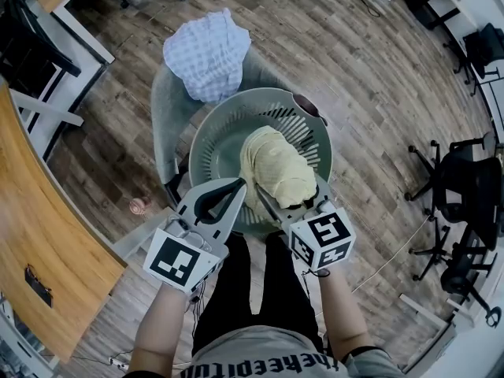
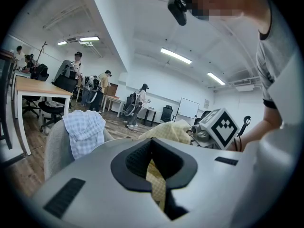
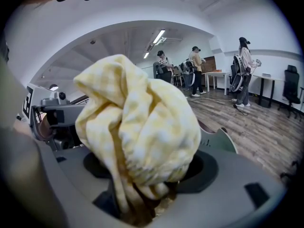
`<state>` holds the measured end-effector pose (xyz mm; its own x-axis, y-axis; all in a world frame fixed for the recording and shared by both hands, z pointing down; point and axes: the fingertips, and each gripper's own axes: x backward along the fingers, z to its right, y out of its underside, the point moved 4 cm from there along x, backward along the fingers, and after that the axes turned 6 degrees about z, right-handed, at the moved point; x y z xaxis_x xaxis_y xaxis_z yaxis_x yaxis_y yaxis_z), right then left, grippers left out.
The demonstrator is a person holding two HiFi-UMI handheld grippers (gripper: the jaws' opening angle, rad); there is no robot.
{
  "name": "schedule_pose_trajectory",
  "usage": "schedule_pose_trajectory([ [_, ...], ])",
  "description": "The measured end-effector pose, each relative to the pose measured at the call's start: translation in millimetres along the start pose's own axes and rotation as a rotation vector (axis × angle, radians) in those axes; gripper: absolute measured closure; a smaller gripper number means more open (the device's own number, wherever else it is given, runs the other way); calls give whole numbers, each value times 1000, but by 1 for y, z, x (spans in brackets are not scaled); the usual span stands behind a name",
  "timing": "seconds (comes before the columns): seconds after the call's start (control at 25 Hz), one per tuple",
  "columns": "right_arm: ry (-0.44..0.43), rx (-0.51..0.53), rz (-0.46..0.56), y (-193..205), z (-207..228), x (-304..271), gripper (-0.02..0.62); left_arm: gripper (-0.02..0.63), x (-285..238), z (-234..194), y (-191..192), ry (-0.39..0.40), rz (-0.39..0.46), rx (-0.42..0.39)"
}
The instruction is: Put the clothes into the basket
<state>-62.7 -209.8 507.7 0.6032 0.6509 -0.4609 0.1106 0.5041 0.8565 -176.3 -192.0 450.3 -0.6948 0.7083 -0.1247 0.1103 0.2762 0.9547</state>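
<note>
Soft, light, floppy yellow cloth (image 1: 276, 164) over basket (image 1: 213, 132): edge pinched in shut left claw (image 1: 239, 184), bulk loose betw. wide-open right claw (image 1: 290, 190); prob. best grabbed at a bunched fold.

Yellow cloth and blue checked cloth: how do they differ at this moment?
The yellow cloth is pale yellow, the blue checked cloth blue and white. The yellow cloth is bunched in the basket; the blue checked cloth hangs over the grey chair back. The left claw pinches the yellow cloth, which also lies in the right claw; nothing touches the blue checked cloth. Both are checked fabric.
</note>
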Motion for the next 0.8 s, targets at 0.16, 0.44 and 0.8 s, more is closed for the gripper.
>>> schedule_pose_trajectory([
  [0.16, 3, -15, -7, 0, 0, 0, 259, 592, 1, 0, 2, -2, -7, 2],
  [0.44, 5, -12, -26, 1, -1, -2, 244, 592, 0, 0, 1, 1, -4, 7],
  [0.8, 0, -11, -53, 1, -2, -5, 230, 592, -2, -4, 1, 2, -13, 9],
])
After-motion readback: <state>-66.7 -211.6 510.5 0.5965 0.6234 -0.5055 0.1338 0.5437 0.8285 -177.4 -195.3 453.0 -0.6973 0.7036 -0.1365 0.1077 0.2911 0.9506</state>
